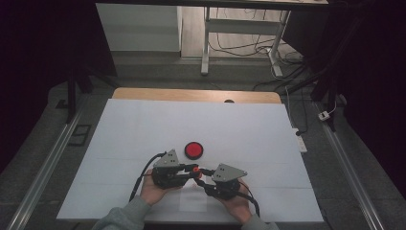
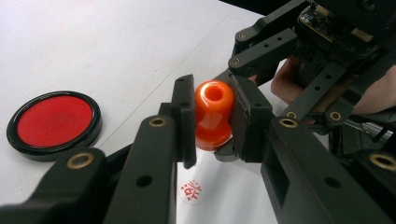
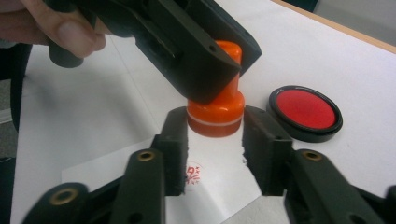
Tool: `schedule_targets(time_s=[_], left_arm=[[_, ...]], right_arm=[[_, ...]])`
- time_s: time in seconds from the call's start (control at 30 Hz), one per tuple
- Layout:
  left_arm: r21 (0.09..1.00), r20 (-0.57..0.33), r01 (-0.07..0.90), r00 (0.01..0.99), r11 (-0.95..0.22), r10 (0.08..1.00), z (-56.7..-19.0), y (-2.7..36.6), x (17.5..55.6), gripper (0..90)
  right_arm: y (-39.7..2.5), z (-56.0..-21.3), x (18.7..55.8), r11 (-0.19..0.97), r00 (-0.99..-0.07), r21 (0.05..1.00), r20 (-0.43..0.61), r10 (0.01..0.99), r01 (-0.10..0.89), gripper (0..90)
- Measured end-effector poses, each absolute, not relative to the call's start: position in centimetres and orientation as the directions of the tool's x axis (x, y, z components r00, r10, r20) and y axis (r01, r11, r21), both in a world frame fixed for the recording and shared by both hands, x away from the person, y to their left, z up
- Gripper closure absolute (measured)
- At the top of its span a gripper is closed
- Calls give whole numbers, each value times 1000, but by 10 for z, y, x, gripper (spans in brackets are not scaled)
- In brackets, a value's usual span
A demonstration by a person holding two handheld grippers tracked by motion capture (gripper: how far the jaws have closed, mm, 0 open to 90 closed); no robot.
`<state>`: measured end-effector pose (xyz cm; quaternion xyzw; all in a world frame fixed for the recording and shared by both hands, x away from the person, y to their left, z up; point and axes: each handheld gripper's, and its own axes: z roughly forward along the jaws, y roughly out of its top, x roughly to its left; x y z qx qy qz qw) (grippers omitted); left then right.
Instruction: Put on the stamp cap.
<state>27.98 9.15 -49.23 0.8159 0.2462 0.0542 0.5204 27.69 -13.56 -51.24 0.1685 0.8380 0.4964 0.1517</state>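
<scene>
Left gripper [image 1: 187,170], held in the person's left hand [image 1: 154,188], sits near the tabletop's front edge, a little left of centre. Its jaws are clenched on the narrow upper handle of an orange stamp [image 2: 213,115]; in the left gripper view both pads press the handle from either side. The stamp is lifted off the tabletop, above a small sheet of white paper [image 3: 219,179] that lies close to the front edge.

A round red stamp mark [image 2: 191,192] is printed on that paper, directly below the lifted stamp.

Behind the grippers, toward the tabletop's middle, rests a round red ink pad [image 1: 194,150] in a black rim, apart from both grippers.

Right gripper [image 3: 215,147], in the person's right hand [image 1: 234,203], points toward the left gripper from the right. Its jaws are spread, one on each side of the stamp's wide base; in the right gripper view a narrow gap shows between each pad and the base, so it is released, not grasping.

White sheet [image 1: 143,124] covers the tabletop; bare wood shows along the far edge.
</scene>
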Motion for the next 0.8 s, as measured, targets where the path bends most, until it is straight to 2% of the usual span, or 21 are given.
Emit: schedule_targets(time_s=[0.4, 0.8], left_arm=[[884, -175, 350, 862, -309, 476, -488, 103, 283, 723], [885, -164, 353, 847, -303, 506, -484, 113, 285, 723]], right_arm=[[-145, -515, 280, 471, -890, 870, -97, 446, 142, 491], [-201, -509, 287, 459, -833, 864, -91, 546, 206, 436]])
